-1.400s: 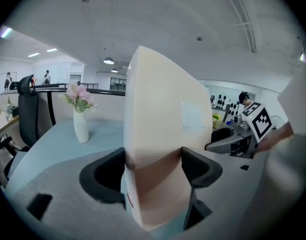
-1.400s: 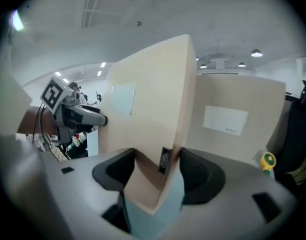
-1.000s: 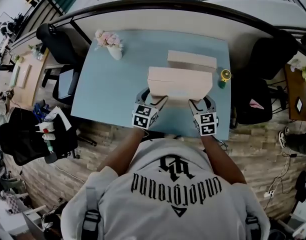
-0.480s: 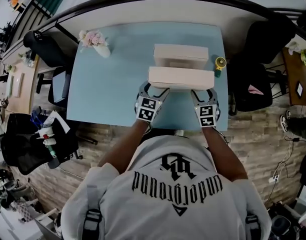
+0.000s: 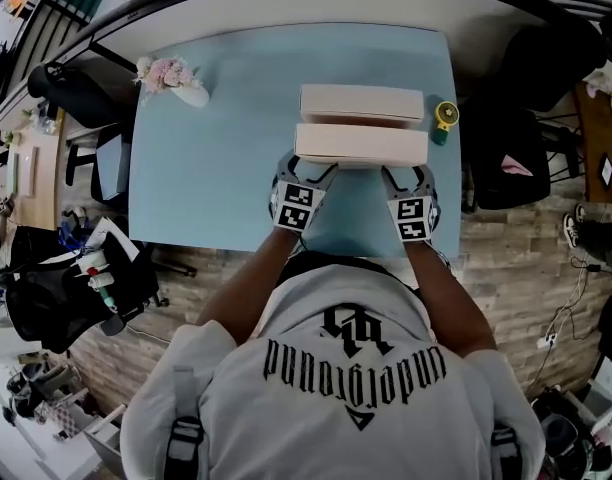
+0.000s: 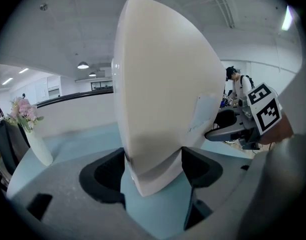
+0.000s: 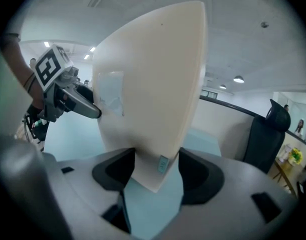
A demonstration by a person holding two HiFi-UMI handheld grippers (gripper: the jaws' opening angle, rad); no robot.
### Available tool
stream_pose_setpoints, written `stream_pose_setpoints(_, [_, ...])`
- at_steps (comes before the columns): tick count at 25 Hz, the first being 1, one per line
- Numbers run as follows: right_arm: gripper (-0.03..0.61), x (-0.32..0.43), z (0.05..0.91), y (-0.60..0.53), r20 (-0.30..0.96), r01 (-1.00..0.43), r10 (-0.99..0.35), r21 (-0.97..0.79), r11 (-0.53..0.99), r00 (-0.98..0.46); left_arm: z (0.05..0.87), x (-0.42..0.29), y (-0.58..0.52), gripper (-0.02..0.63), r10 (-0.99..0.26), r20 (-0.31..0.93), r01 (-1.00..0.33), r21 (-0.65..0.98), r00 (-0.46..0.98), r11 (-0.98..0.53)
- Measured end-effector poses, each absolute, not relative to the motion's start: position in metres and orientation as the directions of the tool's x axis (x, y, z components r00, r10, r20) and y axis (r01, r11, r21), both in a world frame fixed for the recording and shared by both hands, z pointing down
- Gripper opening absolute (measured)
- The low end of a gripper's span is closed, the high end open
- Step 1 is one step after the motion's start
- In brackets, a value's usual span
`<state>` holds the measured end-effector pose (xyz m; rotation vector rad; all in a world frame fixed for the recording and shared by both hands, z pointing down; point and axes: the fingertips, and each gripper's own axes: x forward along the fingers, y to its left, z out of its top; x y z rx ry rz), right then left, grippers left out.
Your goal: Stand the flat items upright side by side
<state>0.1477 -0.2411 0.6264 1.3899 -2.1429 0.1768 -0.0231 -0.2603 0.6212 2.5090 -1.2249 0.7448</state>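
**Tongs report: left tongs (image 6: 153, 170) and right tongs (image 7: 154, 176) clamp the cream box (image 5: 361, 145)**

It is on edge, just before the standing box (image 5: 361, 102) on the table (image 5: 221, 118). Judged step: placement. Next calls for seating it squarely alongside, then releasing.

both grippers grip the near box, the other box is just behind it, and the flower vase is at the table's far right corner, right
Not quite: the head view shows the flower vase at the far left corner of the table, not the right. The rest holds: the left gripper and right gripper both grip the near box, with the other box just behind it.
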Motion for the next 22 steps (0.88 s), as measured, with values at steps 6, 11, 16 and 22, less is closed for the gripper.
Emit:
stream_pose_setpoints(6, [0.275, 0.148, 0.642, -0.248, 0.551, -0.873, -0.78, 0.173, 0.455, -0.297, 0.637, -0.022, -0.267, 0.365, -0.644, 0.566, -0.791, 0.023, 0.514, -0.611])
stream_pose_setpoints(11, [0.278, 0.151, 0.645, -0.255, 0.547, -0.876, -0.78, 0.162, 0.454, -0.303, 0.639, -0.02, -0.275, 0.366, -0.645, 0.56, -0.792, 0.034, 0.52, -0.61])
stream_pose_setpoints(16, [0.291, 0.149, 0.648, -0.257, 0.546, -0.883, -0.771, 0.113, 0.456, -0.329, 0.64, -0.02, -0.277, 0.373, -0.644, 0.553, -0.789, 0.042, 0.529, -0.612])
stream_pose_setpoints(22, [0.333, 0.146, 0.635, -0.258, 0.522, -0.885, -0.779, 0.093, 0.455, -0.346, 0.635, -0.024, -0.277, 0.382, -0.656, 0.544, -0.798, 0.041, 0.523, -0.602])
